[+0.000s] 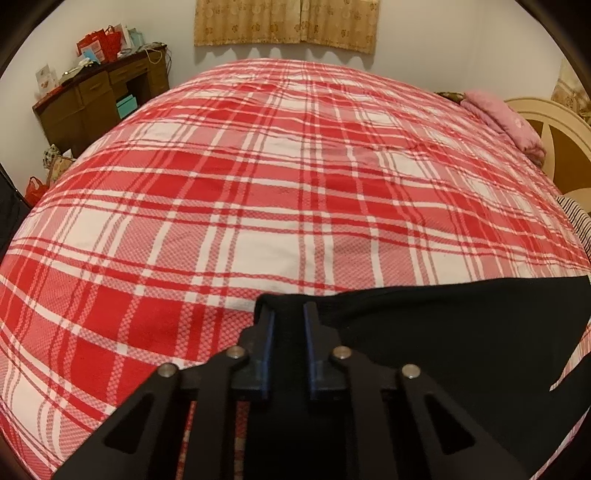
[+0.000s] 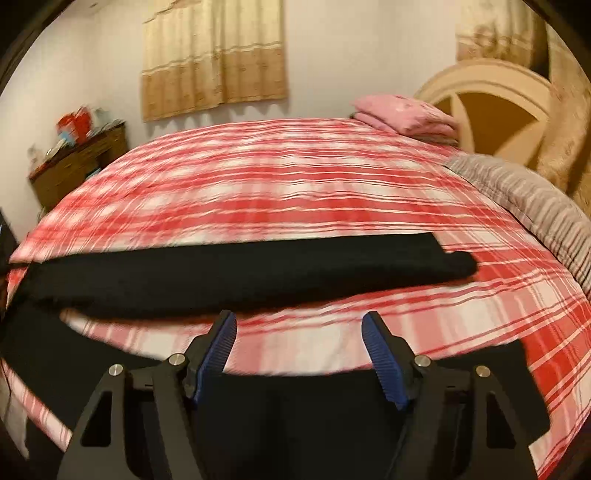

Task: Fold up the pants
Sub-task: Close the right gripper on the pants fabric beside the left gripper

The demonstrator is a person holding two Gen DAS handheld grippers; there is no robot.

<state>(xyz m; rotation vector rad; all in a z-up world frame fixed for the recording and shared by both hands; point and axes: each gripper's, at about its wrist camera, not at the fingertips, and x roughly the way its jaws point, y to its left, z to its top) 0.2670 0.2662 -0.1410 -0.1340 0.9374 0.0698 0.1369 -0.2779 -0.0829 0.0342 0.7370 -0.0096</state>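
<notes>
A bedroom with white walls and a tan curtain (image 1: 286, 22) held a bed (image 1: 258, 177) covered in a red and white plaid sheet. A brown desk (image 1: 99, 96) stood at the far left, a pink pillow (image 2: 404, 114) lay near the cream headboard (image 2: 480, 85), and a striped grey blanket (image 2: 524, 199) sat at the bed's right side.

The pants (image 2: 236, 269), black, lay across the near part of the bed. In the right wrist view one long dark band ran from the left toward the right, and more black cloth lay nearer, under the right tongs (image 2: 299, 323).

The left tongs (image 1: 288, 308) were drawn together on a raised edge of the pants, with dark cloth filling the narrow gap between the blue pads. The right tongs stood apart with nothing between them, above the plaid and the near cloth. That view was smeared, so the exact lay of the cloth there was hard to judge.

The main risk seemed to be the thin grip at the left: only an edge was caught, so a quick lift could pull it free. The right tongs might also close on the sheet along with the pants, dragging the bedding up. With one side held and the other loose, the fold could come out skewed.
</notes>
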